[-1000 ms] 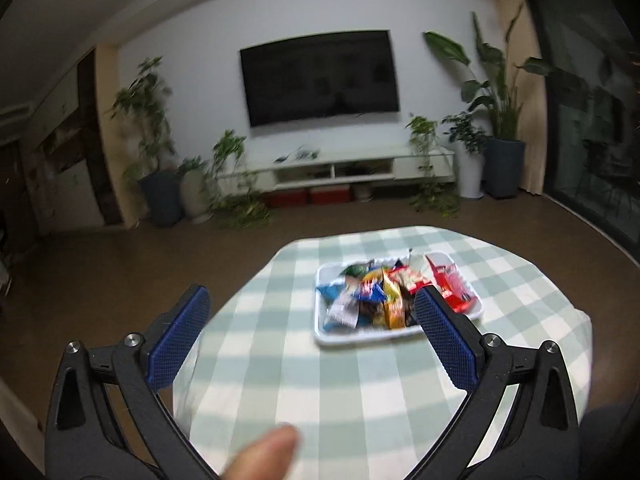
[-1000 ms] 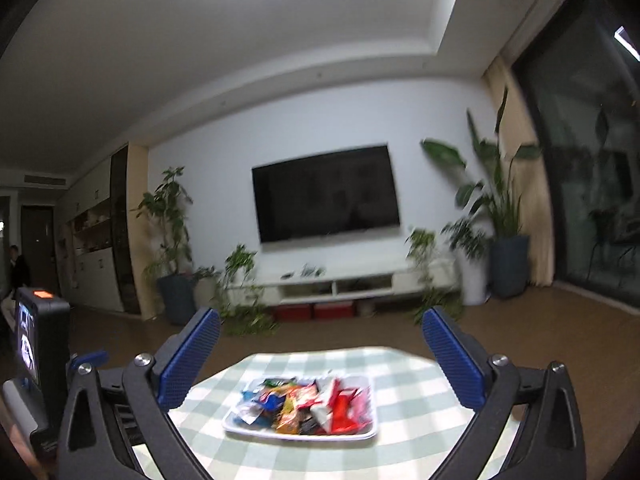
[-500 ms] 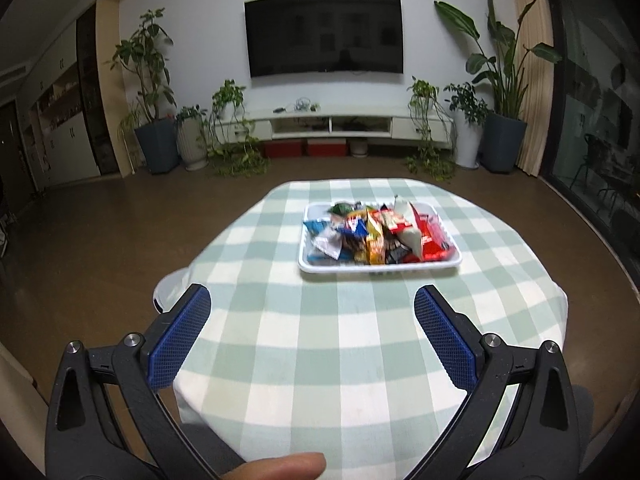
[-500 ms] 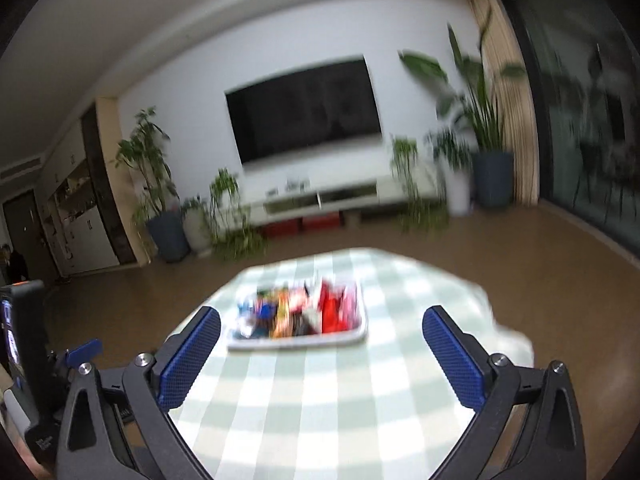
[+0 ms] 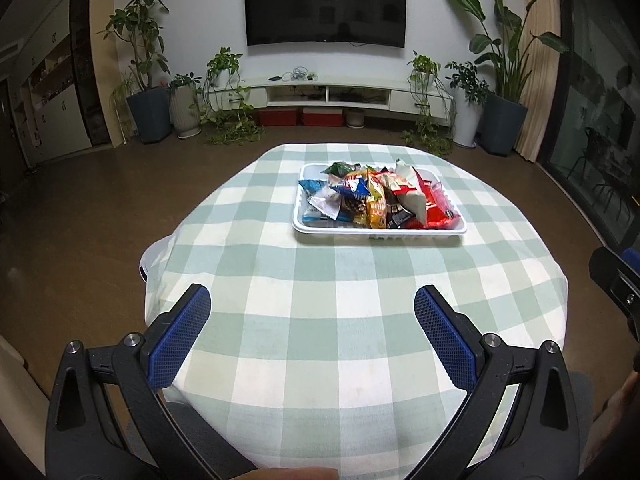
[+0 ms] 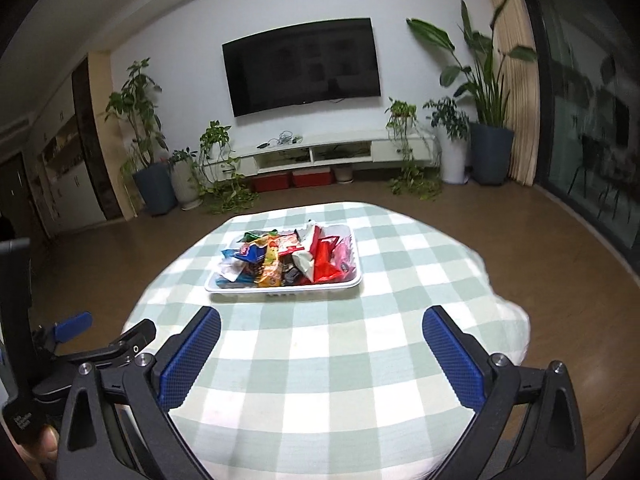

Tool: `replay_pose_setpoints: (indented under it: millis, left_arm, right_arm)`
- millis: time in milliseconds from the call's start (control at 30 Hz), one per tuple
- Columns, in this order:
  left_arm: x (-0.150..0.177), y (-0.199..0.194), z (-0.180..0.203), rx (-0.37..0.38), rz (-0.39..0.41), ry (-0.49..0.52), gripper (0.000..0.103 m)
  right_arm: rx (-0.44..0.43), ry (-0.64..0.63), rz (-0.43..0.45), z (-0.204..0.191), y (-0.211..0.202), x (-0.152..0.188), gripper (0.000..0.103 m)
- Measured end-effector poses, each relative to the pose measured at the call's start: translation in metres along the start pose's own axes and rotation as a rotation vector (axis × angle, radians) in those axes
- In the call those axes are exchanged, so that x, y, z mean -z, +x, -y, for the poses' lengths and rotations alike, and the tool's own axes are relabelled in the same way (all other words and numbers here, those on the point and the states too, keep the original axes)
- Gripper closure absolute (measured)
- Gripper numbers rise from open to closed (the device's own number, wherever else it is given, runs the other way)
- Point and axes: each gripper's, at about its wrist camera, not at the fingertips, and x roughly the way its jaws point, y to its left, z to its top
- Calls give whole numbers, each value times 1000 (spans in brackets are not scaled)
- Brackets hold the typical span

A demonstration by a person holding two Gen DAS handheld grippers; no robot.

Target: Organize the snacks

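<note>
Nearest the left wrist camera, the left tool (image 5: 312, 334) is hovering over the near edge of the desk (image 5: 304, 320) with its jaws spread wide and nothing between them; its fingers (image 5: 178, 336) are wearing blue pads with a fine waffle texture on black plastic arms. A fingertip (image 5: 280, 474) is showing at the bottom edge of that view. The right tool (image 6: 320, 354) is likewise hanging agape and empty over the near part of the desk, its blue pads (image 6: 452, 356) standing well apart. In the right wrist view the left tool's black body is peeking in at the lower left.

The desk is rounded and is wearing a soft checked cloth (image 6: 320, 360) in pale green and cream, which is draping over the rim and sagging at the edges. A broad stretch of bare cloth is lying between both tools and the tray, and bare cloth is also running to either side of the tray.

Toward the far half of the desk, a shallow white rectangular plastic tray (image 5: 380, 234) is sitting flat, well apart from both tools. The snacks (image 5: 376, 200) are lying heaped inside it: crinkly foil packets in red, blue, yellow, green and white, overlapping in a loose pile.

Beyond the desk, brown floor (image 5: 80, 220) is opening on all sides. Against the far white wall a low white TV cabinet (image 5: 328, 94) is standing under a dark wall-mounted television (image 5: 326, 6), flanked by potted plants (image 5: 500, 80).
</note>
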Motion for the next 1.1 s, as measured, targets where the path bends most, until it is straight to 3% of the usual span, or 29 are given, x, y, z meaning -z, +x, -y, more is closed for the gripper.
replay_pose_setpoints:
  millis: [1100]
  left_arm:
    - [8,14,5,17,-19,10,0]
  right_arm:
    - [2,-31,-17,-8,2,4,0]
